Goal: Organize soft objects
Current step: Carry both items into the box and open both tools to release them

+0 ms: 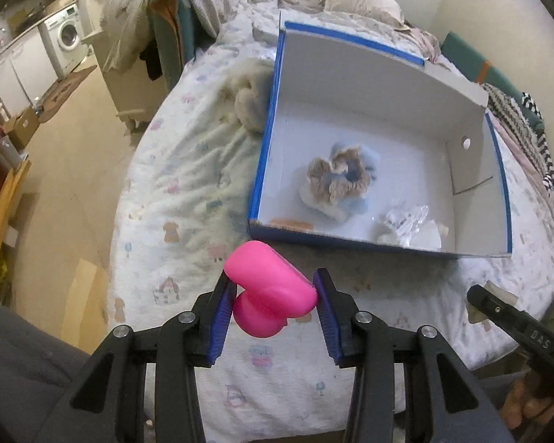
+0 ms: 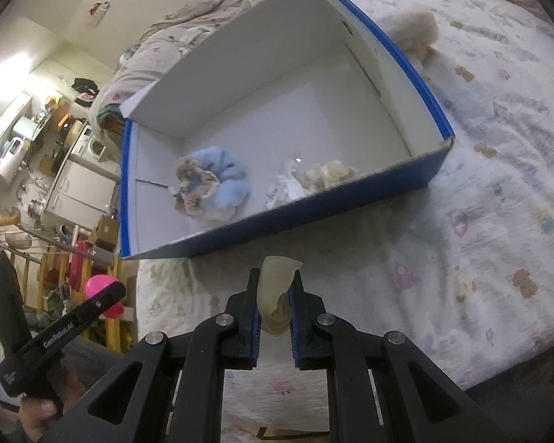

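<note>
Left wrist view: my left tool [image 1: 275, 297] is clamped on a pink rubbery piece [image 1: 271, 289], its blue pads [image 1: 221, 313] pressing it from both sides, held above the bed [image 1: 188, 192] just short of the near wall of the blue box [image 1: 380, 245]. The tool points forward and slightly down toward that wall. My right tool [image 2: 274, 295] is closed on a pale translucent soft piece [image 2: 277, 288], also raised over the bed's near edge before the box's near wall. In the box lies a blue and beige scrunchie [image 2: 212, 184] toward its left side, with a crumpled clear wrapper [image 2: 282, 186] and a cream fluffy tuft [image 2: 327, 177] against the near wall. A beige fluffy item [image 1: 249, 101] rests on the bed, touching the box's outer left wall.
</note>
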Tool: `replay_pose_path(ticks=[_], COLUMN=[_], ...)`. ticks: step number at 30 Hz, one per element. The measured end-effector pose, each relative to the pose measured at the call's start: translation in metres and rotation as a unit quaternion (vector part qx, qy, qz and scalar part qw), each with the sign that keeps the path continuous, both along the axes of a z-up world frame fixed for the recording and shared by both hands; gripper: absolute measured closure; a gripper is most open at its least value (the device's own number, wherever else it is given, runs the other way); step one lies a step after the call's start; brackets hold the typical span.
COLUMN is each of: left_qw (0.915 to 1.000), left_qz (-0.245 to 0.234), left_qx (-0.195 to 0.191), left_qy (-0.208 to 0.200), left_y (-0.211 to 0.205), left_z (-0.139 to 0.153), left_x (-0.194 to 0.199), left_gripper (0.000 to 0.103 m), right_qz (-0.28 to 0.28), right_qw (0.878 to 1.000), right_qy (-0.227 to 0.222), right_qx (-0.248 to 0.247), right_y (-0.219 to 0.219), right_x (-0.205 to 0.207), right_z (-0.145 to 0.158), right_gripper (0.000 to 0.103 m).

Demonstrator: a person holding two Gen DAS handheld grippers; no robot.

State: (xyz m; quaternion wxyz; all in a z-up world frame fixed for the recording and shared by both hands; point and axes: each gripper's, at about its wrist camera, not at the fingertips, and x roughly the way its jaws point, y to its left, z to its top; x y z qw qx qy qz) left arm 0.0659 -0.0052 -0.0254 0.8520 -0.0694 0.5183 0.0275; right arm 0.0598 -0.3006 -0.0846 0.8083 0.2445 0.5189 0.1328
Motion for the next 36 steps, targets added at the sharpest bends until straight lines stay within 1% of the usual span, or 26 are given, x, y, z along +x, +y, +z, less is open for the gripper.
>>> replay_pose_path(ticks=[5,9,13,17,20,25,31,34,36], left_qw=[0.9999,0.9995,0.9989,0.9983,0.9978,0.9971,0.9966,0.9969,0.9968], left_qz=[-0.008,-0.010,-0.016,-0.025,-0.038,-0.051,-0.064,-0.065,-0.069], left_qx=[0.000,-0.013,-0.011,-0.008,-0.010,-0.012,-0.033,-0.024,-0.028], left_qy=[-0.015,-0.027,-0.042,-0.052,-0.053,-0.055,-0.040,-0.036,-0.027], left_y=[-0.004,-0.005,-0.009,-0.014,-0.019,-0.028,-0.032,-0.034,-0.036], left_z=[0.013,0.024,0.034,0.041,0.043,0.040,0.019,0.008,-0.001], left_x=[0.015,0.029,0.045,0.066,0.081,0.101,0.123,0.131,0.136], left_gripper=[0.064,0.064,0.064,0.064,0.064,0.064,0.064,0.064,0.064], right_qz=[0.009,0.013,0.023,0.031,0.035,0.039,0.029,0.025,0.025], right_qw=[1.000,0.999,0.998,0.998,0.997,0.997,0.998,0.999,0.999], right_qy=[-0.026,-0.036,-0.053,-0.060,-0.063,-0.064,-0.044,-0.036,-0.032], right_qx=[0.000,0.017,0.019,0.004,-0.008,-0.025,-0.017,-0.014,-0.018], right_y=[0.009,0.011,0.015,0.018,0.018,0.017,0.009,0.007,0.007], right_x=[0.006,0.017,0.032,0.049,0.064,0.088,0.110,0.115,0.117], right_z=[0.022,0.037,0.052,0.061,0.065,0.063,0.043,0.033,0.027], right_gripper=[0.089,0.089,0.089,0.089,0.089,0.089,0.089,0.089,0.089])
